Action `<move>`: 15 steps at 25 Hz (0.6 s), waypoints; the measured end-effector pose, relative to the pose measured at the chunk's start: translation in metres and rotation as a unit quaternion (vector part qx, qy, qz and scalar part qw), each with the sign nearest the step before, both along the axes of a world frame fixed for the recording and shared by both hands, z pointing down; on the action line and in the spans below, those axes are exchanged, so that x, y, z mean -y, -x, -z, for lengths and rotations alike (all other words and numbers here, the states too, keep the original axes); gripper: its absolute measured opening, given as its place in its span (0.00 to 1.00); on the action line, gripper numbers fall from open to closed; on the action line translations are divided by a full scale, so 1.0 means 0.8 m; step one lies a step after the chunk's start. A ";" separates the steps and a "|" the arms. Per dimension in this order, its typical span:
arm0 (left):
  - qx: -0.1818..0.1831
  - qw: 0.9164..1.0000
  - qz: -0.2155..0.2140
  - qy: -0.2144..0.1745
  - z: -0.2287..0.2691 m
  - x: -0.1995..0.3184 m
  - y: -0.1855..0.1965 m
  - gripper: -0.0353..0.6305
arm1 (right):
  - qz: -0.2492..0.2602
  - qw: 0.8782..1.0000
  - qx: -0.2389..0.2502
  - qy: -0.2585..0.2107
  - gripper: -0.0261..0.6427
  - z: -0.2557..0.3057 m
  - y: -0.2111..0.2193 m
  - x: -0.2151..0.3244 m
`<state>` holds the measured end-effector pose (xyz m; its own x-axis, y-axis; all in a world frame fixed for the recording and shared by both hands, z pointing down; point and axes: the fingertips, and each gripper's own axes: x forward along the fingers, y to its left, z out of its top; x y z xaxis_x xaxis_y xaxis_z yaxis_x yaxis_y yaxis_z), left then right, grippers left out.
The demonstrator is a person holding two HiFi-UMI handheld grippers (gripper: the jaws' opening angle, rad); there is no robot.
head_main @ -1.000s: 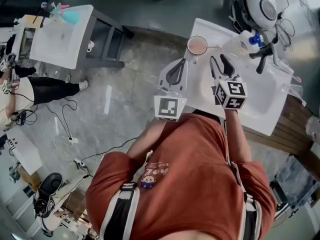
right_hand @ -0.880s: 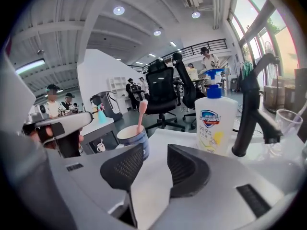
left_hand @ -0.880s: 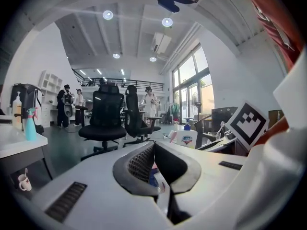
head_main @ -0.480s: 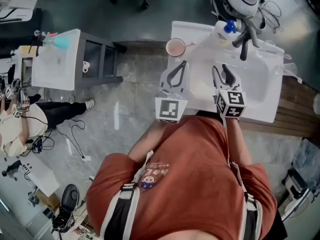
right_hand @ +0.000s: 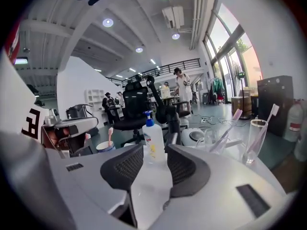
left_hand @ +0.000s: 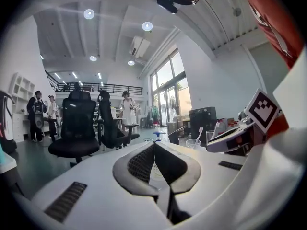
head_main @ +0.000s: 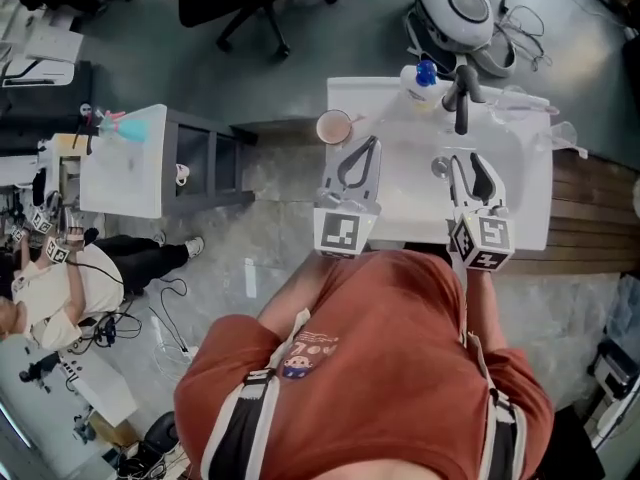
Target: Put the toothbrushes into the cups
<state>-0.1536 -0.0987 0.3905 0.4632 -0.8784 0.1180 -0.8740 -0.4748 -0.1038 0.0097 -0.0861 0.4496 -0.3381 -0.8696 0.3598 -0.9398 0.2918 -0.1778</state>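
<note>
White washbasin (head_main: pixel 520 208) spreads beneath both tools. Your left gripper (head_main: pixel 370 144), nearer you than the black faucet (head_main: pixel 462 96) and to its left, has its jaws pressed together, empty. Your right gripper (head_main: pixel 466 164), just this side of the faucet, stands wide with nothing between. Left of the faucet a pink cup (head_main: pixel 334 127) holds a toothbrush (right_hand: pixel 110 135); right of it a clear glass (right_hand: pixel 256 140) holds another.

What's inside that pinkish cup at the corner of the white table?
One toothbrush stands in the cup, head up, leaning against the rim. The cup's wall hides the handle's lower end.
</note>
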 end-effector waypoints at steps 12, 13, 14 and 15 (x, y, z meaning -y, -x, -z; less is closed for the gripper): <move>-0.043 0.998 0.024 -0.049 0.103 0.035 -0.004 0.08 | -0.011 0.990 -0.032 -0.134 0.29 0.147 -0.044 0.050; -0.046 0.997 0.028 -0.049 0.113 0.038 -0.004 0.08 | -0.012 0.989 -0.033 -0.143 0.29 0.159 -0.047 0.053; -0.049 0.997 0.032 -0.052 0.124 0.041 -0.003 0.08 | -0.013 0.987 -0.034 -0.154 0.29 0.171 -0.051 0.058; -0.053 0.996 0.037 -0.057 0.134 0.044 -0.003 0.08 | -0.015 0.985 -0.037 -0.166 0.29 0.184 -0.055 0.063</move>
<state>-0.1516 -0.1339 0.2829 0.4019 -0.9151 -0.0314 -0.9147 -0.3998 -0.0588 0.0541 -0.1367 0.3023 -0.2941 -0.9527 0.0763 -0.9557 0.2943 -0.0085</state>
